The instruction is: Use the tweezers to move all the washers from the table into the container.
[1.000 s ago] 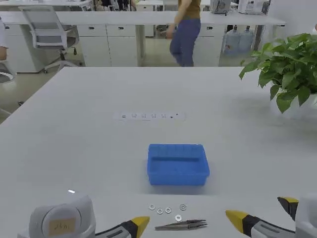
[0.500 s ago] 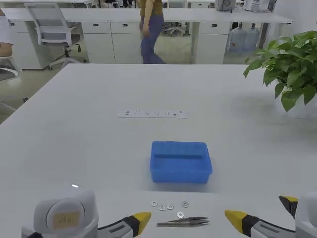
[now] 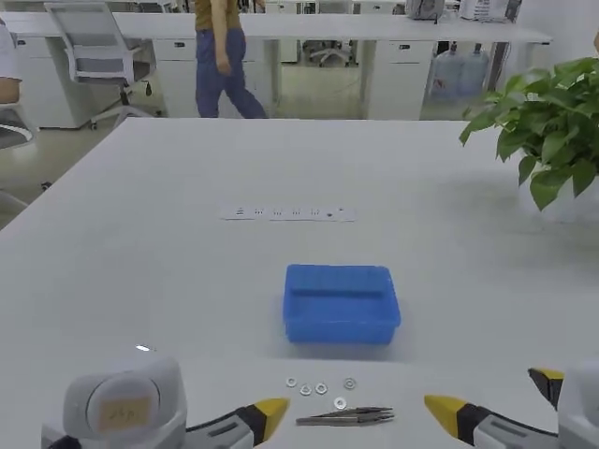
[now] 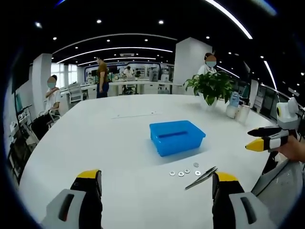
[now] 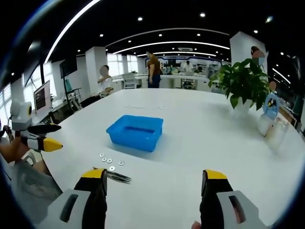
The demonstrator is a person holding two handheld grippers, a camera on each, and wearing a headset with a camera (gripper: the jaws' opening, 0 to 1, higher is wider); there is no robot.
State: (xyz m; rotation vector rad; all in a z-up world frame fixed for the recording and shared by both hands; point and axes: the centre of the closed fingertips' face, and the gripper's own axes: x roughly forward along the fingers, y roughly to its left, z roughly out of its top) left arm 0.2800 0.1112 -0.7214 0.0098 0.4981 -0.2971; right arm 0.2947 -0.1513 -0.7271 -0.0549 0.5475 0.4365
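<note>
On the white table the blue bin stands open side up, with a power strip well beyond it at 12 o'clock and a plant at 2 o'clock. Five washers lie loose on the table at 6 o'clock from the bin, near it but apart (four in a rough row, the fifth just nearer the person). The tweezers lie flat just beside the washers at their 6 o'clock, lengthwise from 9 to 3, with nothing gripping them; whether their arms are together or parted is too small to tell.

The left gripper has its jaws spread wide and holds nothing; in the head view its yellow tip sits at 9 o'clock from the tweezers, apart from them. The right gripper is likewise spread and bare, at 3 o'clock from the tweezers. A person walks between desks past the table's far edge.
</note>
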